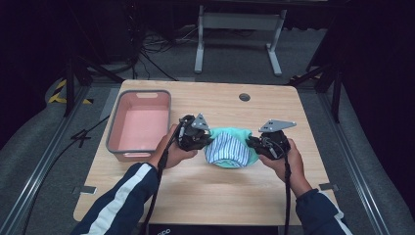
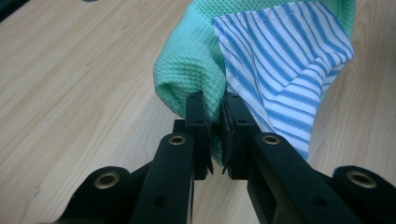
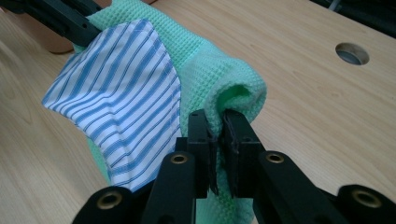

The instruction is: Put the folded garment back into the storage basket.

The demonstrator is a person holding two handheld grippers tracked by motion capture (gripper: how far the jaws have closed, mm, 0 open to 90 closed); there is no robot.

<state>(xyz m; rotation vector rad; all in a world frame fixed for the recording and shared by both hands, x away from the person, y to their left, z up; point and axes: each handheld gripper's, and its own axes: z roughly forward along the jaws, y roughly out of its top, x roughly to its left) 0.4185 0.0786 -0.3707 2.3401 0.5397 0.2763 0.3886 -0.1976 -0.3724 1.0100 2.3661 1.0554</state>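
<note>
Wooden surface (image 1: pixel 205 196) beneath us, we are pinching the cloth (image 1: pixel 229 148) at its ends: left tongs (image 1: pixel 201 139) at nine o'clock, right tongs (image 1: pixel 254 143) at three. Its long axis is running between them, hanging mid-surface, bin (image 1: pixel 139 151) lying at nine o'clock, nearer our left hand.

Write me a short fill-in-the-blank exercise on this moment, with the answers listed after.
1. The left tool is shut on the ____ waffle cloth.
2. The cloth folded in with it has blue and white ____.
3. On the table, left of the cloths, stands a pink ____ with a grey rim.
4. The right tool pinches the same cloth at its other end, so the cloth hangs ____ the two tools.

Answers: green; stripes; tub; between
</note>
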